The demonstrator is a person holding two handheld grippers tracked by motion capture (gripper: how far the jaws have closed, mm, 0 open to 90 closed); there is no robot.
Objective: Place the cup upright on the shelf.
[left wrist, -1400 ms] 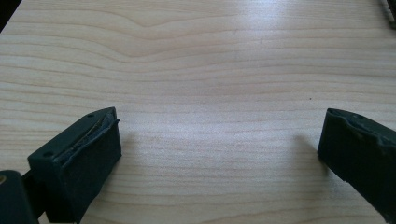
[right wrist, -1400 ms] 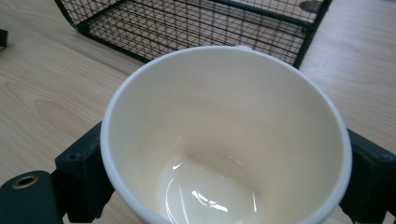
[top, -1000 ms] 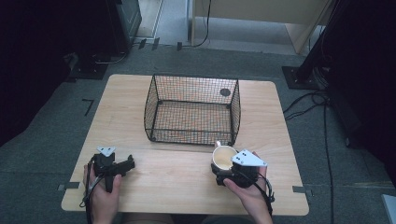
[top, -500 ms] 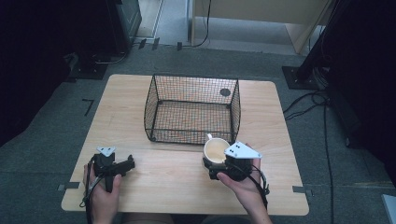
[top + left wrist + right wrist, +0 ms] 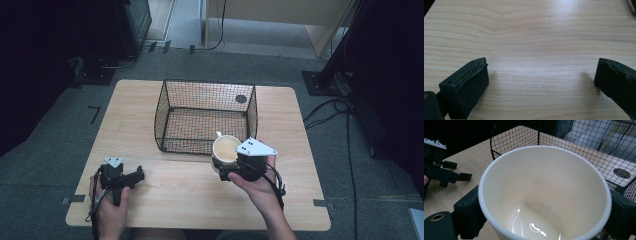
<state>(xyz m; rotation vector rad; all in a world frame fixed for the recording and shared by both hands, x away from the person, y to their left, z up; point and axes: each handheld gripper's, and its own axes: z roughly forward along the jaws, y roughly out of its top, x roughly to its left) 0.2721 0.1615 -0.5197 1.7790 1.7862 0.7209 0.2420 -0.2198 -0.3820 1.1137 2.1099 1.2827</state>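
Note:
A cream mug point(image 5: 226, 148) point(image 5: 544, 192) with a small handle is held upright and empty above the table, just in front of the black wire basket point(image 5: 206, 116). My right gripper point(image 5: 230, 162) point(image 5: 544, 215) is shut on the mug, its jaws pressing the mug's two sides. Low over the wood at the front left of the table, my left gripper point(image 5: 131, 176) point(image 5: 541, 82) is open with only bare wood between its jaws. In the right gripper view the left gripper point(image 5: 447, 176) shows farther off at the left.
The wooden table point(image 5: 150, 205) has a round hole point(image 5: 241, 99) behind the basket. Cables point(image 5: 345, 130) trail over the grey floor at the right. Dark equipment stands point(image 5: 100, 60) sit beyond the table's far left corner.
My right gripper has carried the mug left and slightly away from the person, closer to the basket's front. The left gripper has stayed in place.

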